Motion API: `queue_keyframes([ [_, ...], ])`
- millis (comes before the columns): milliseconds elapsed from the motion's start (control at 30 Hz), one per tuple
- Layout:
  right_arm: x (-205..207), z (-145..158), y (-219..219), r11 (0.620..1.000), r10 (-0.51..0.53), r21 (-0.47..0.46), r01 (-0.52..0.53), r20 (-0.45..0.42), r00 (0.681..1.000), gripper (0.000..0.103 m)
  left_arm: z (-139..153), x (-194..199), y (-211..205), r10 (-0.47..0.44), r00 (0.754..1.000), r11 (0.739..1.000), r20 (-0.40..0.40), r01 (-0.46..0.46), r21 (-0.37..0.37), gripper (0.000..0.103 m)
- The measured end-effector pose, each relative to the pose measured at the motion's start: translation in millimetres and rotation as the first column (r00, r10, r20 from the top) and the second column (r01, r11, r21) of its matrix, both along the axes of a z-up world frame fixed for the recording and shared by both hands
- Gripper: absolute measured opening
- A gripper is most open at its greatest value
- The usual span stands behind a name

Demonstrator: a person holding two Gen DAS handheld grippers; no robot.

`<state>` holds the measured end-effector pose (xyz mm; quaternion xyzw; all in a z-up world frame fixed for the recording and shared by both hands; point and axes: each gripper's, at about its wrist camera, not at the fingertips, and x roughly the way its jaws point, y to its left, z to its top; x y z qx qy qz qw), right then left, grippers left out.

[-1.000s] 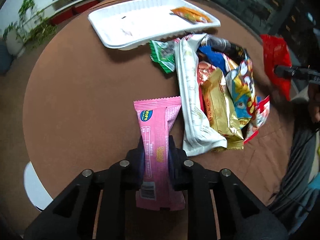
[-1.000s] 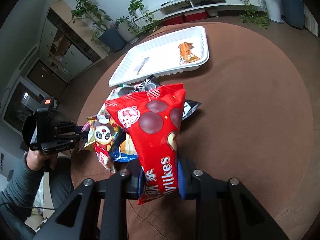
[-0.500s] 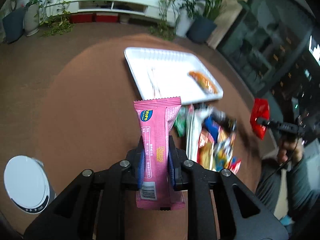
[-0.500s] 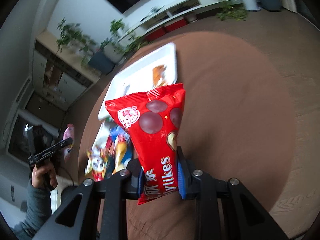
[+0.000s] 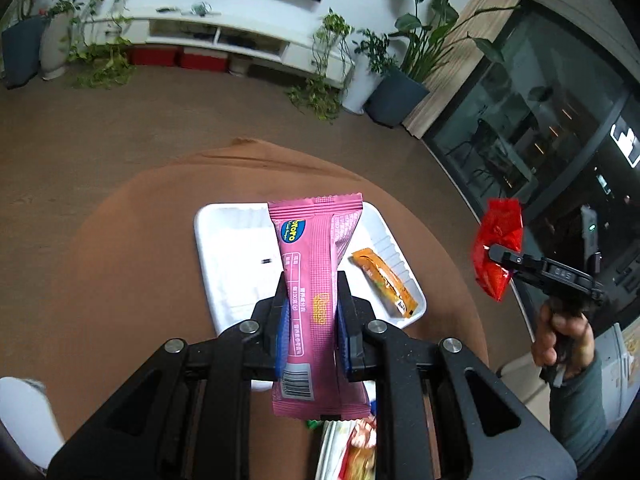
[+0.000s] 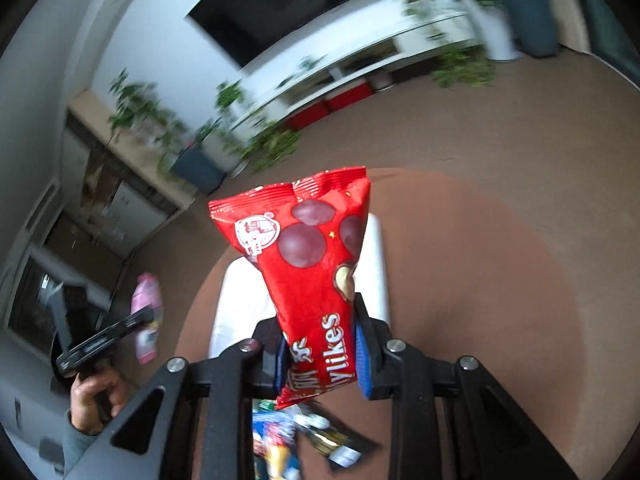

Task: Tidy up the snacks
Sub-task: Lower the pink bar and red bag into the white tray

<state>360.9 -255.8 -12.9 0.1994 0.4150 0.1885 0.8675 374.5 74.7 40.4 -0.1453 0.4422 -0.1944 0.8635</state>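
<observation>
My left gripper (image 5: pixel 311 312) is shut on a pink snack bar (image 5: pixel 314 280), held upright in the air over the white tray (image 5: pixel 232 272). An orange snack packet (image 5: pixel 384 280) lies in the tray's right part. My right gripper (image 6: pixel 318 342) is shut on a red Mylikes bag (image 6: pixel 316 264), also lifted above the tray (image 6: pixel 236 312). In the left wrist view the right gripper (image 5: pixel 500 254) with the red bag (image 5: pixel 496 252) shows at far right. In the right wrist view the left gripper (image 6: pixel 148 314) with the pink bar (image 6: pixel 147 316) shows at left.
The round brown table (image 5: pixel 132 264) carries the tray. A pile of mixed snack packets (image 6: pixel 296 436) lies just under the grippers, its edge (image 5: pixel 352 448) also low in the left wrist view. A white round object (image 5: pixel 24 416) sits at bottom left. Plants and a white shelf stand beyond.
Both grippers have risen with their snacks and moved forward from over the pile to over the tray. The pile has dropped to the bottom edge of both views.
</observation>
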Motion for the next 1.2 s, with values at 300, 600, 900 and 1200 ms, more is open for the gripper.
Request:
queue_keyframes([
  [300,41,-44,83,0.988,0.133,-0.066,-0.140,-0.103,0.986,0.028,-68,52,-48,0.002,0.996,1.000,-0.087,-0.002,0.000,0.017],
  [600,63,-76,80,0.989,0.079,-0.110,-0.100,-0.179,0.981,0.028,-114,66,-64,0.018,0.993,1.000,-0.118,-0.019,-0.005,0.017],
  [900,64,-101,88,0.984,0.077,-0.138,-0.115,-0.251,0.965,0.029,-152,67,-75,0.025,0.989,0.999,-0.145,-0.021,0.025,0.019],
  [1200,54,-99,95,0.985,0.045,-0.149,-0.085,-0.251,0.967,0.029,-166,65,-86,0.020,0.990,0.999,-0.136,-0.015,0.038,0.022],
])
